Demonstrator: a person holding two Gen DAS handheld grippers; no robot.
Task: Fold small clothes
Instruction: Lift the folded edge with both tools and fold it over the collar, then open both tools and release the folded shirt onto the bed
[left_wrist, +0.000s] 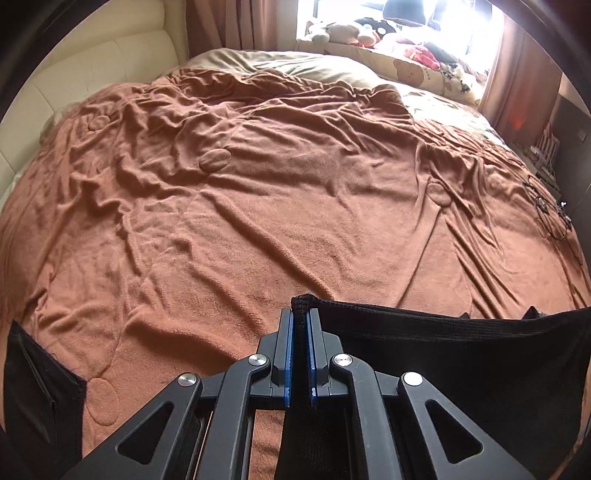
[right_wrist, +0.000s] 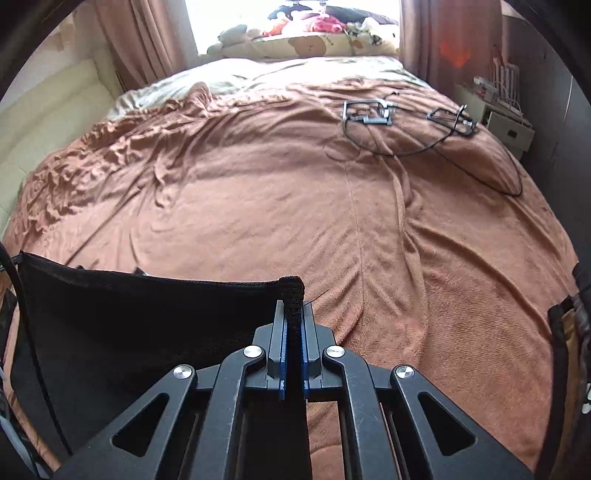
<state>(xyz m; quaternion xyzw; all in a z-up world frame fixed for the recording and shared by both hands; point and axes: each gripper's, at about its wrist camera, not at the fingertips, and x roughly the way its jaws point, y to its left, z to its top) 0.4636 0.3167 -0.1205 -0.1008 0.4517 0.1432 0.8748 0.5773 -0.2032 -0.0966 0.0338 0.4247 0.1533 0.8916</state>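
Note:
A black garment (left_wrist: 461, 347) hangs stretched between my two grippers above the brown blanket (left_wrist: 258, 206). In the left wrist view my left gripper (left_wrist: 301, 314) is shut on the garment's knitted edge, and the cloth runs off to the right. In the right wrist view my right gripper (right_wrist: 293, 304) is shut on the other end of that edge, and the black garment (right_wrist: 147, 321) spreads to the left. The lower part of the garment hangs below the fingers, out of sight. Another black piece (left_wrist: 40, 387) shows at the lower left.
The brown blanket (right_wrist: 295, 206) covers a wide bed. Metal clamps with a black cable (right_wrist: 406, 122) lie on it at the far right. A cream padded headboard (left_wrist: 92, 74) stands to the left. Plush toys (left_wrist: 351, 33) and pillows line the window behind. A white bedside unit (right_wrist: 506, 125) stands right.

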